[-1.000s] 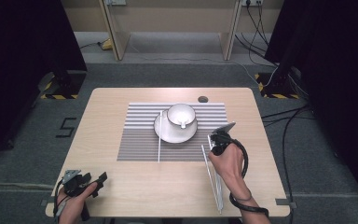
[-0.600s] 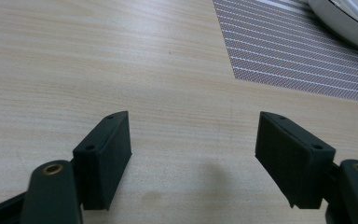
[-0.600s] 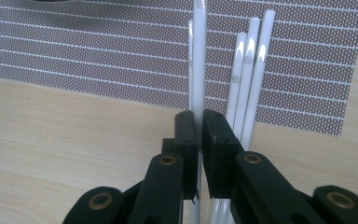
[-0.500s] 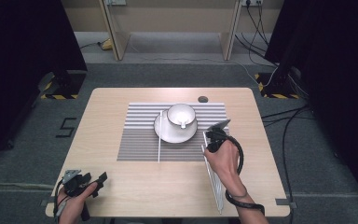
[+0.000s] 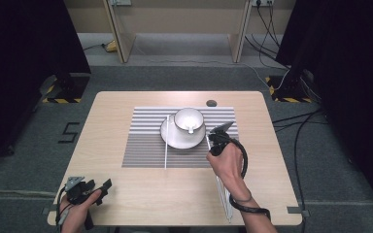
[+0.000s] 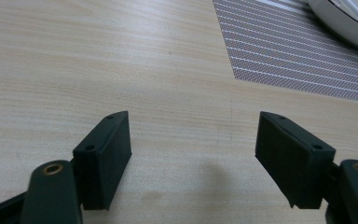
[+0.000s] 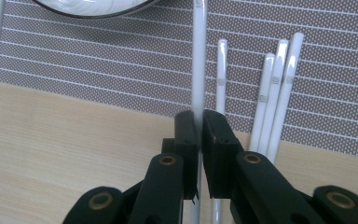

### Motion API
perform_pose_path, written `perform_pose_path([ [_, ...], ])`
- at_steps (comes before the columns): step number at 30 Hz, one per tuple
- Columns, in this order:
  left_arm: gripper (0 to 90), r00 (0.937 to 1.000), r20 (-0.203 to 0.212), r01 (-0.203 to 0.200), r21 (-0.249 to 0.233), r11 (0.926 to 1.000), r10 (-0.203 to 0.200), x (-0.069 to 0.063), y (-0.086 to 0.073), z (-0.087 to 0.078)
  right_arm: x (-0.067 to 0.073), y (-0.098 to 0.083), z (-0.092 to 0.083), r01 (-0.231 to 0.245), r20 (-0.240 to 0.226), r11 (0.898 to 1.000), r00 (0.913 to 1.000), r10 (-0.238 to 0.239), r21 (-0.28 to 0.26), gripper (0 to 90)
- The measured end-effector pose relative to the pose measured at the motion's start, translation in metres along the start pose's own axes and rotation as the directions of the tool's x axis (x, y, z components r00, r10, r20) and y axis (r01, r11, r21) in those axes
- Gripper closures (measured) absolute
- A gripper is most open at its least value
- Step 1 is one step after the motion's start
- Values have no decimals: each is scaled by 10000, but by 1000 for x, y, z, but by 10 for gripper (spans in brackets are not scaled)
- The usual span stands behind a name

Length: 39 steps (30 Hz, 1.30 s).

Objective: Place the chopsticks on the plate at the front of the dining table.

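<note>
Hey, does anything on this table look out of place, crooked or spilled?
Nothing spilled or broken. The cup sits upright on its saucer on the striped mat. One white stick lies alone left of the saucer, apart from the others at the mat's right edge, where the right gripper clamps one stick.

Both forearms are bare, no sleeves showing. The right gripper (image 5: 221, 131) is black, and a thick black cable loops from it at about 4 o'clock and circles the wrist. The left gripper (image 5: 97, 188) is black too, with a grey three-cornered plate on top at its 9 o'clock side. Seen close, each jaw is a matte black block with small screw holes, hinged on arms carrying brass-coloured bushings.
</note>
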<state>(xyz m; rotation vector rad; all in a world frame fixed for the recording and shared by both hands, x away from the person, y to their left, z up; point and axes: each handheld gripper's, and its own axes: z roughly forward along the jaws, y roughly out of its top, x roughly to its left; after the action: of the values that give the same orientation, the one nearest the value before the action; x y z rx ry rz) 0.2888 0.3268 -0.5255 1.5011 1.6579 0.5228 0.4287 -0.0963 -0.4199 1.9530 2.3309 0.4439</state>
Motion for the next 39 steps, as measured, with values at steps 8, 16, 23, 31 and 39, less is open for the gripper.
perform_pose_path([
  [8,257,10000,6,16,-9,10000,-16,0,0,0,8,4,2,182,-36,9998,9998,-182,-23,855],
  [16,257,10000,16,26,-16,10000,-26,0,0,0,15,7,3,268,-99,9996,9996,-268,-1,855],
  [23,257,10000,16,31,-17,10000,-31,0,0,0,21,8,5,374,-138,9993,9992,-373,62,855],
  [31,257,10000,25,37,-23,10000,-37,0,0,0,28,10,8,499,-149,9987,9987,-497,127,855],
  [39,257,10000,21,30,-15,10000,-30,0,0,0,37,11,9,647,-209,9978,9977,-644,136,855],
])
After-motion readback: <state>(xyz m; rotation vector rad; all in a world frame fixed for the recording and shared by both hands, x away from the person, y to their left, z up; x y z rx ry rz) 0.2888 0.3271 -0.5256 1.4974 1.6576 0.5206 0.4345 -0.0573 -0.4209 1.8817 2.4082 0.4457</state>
